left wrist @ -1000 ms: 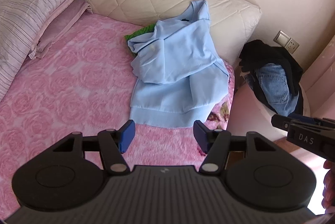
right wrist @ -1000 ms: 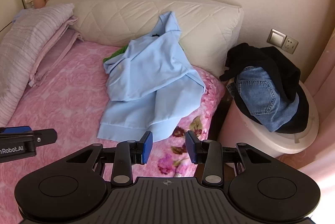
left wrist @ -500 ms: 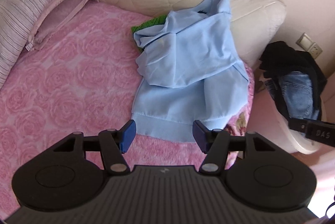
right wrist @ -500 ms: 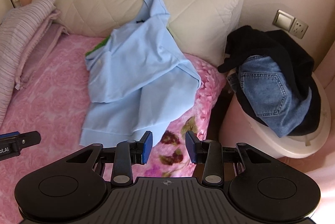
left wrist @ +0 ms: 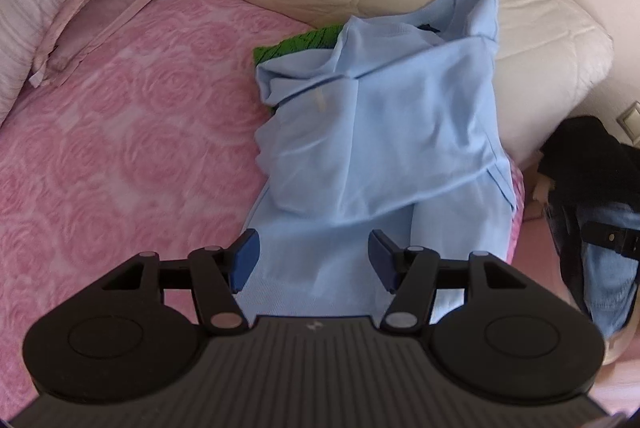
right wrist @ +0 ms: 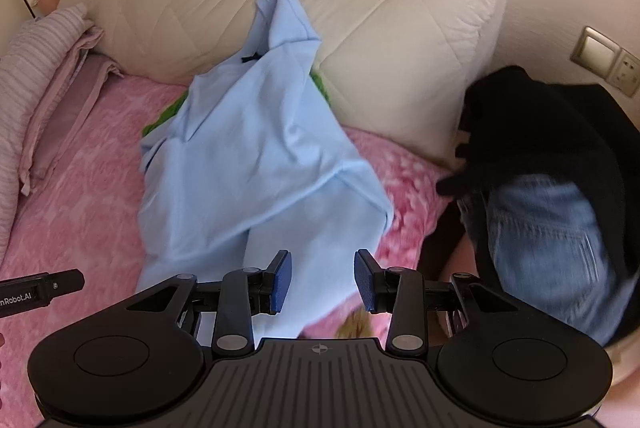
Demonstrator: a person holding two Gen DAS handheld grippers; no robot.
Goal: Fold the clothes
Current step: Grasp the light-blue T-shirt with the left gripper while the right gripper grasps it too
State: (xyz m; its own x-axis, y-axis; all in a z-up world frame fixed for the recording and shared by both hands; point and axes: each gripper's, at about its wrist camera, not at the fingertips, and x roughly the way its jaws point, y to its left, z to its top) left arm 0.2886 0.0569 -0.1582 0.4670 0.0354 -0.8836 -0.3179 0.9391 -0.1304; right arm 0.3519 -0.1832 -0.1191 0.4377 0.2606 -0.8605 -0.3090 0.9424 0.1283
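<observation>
The blue shirt [left wrist: 384, 131] is seen crumpled on the bed [left wrist: 120, 147]; both the left tool [left wrist: 314, 260] and right tool [right wrist: 322, 282] are held spread, empty; hem corners should be pinched cleanly.

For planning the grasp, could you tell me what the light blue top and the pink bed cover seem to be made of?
Light blue top: looks like soft matte knit, maybe cotton; it drapes in folds, with a ribbed hem. Pink rose-patterned bed cover: seemingly plush fleece, with a fuzzy embossed surface.
</observation>
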